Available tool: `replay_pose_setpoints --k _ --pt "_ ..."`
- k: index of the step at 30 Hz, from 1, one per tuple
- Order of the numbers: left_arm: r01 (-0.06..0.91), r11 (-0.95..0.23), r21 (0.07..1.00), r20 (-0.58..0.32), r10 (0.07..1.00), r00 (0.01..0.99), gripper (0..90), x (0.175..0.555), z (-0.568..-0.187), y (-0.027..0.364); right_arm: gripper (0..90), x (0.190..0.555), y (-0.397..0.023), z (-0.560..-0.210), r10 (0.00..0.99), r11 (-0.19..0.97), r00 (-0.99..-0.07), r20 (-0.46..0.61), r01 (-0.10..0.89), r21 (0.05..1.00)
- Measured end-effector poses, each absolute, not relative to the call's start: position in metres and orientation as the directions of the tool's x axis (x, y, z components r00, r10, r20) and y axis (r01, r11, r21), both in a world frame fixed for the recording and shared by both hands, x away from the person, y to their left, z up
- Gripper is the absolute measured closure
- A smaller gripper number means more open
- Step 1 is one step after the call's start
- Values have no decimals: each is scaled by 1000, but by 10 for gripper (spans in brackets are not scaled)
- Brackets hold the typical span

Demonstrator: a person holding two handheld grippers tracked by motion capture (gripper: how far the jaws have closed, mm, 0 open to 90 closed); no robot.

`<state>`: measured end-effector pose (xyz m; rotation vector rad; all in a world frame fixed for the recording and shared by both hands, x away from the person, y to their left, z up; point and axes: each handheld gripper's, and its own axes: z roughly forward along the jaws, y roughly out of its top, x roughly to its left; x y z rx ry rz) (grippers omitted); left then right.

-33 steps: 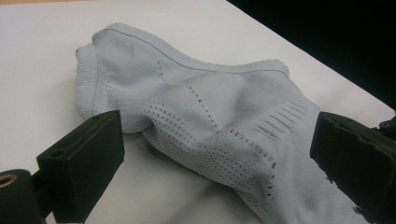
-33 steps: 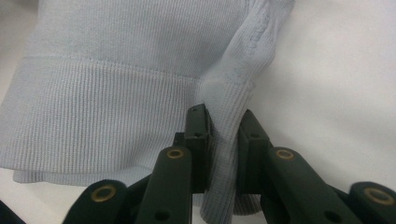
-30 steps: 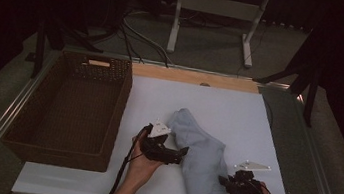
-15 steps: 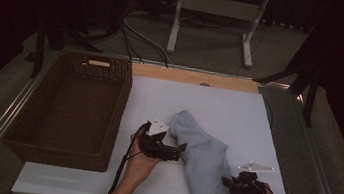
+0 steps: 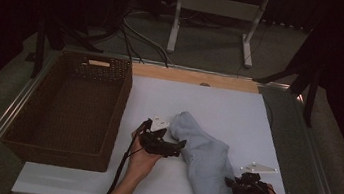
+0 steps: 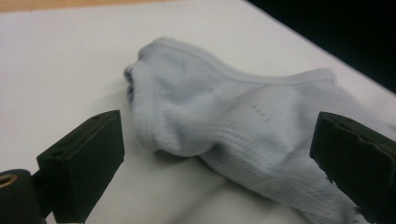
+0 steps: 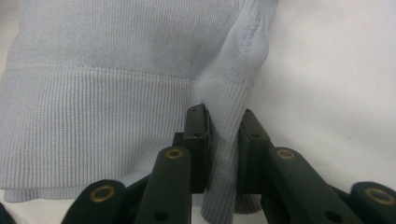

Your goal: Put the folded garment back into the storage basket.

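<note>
The right gripper pinches the ribbed hem of the crumpled pale-blue knitted garment; the left gripper stands wide open just beside that garment's opposite edge.

You have bare counter beyond the crumpled garment to pass over, while the wicker basket walls off the left side.
</note>
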<state>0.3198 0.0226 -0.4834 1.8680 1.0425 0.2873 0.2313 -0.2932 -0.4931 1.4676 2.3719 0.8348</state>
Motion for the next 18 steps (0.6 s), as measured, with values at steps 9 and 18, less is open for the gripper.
replay_pose_setpoints --k 9,18 --pt "578 -199 791 -232 777 585 134 328 -492 19 778 230 -298 -493 880 328 -464 100 746 580" --pt "564 -202 801 -243 751 614 173 328 -493 11 777 230 -301 -493 884 325 -458 96 748 579"
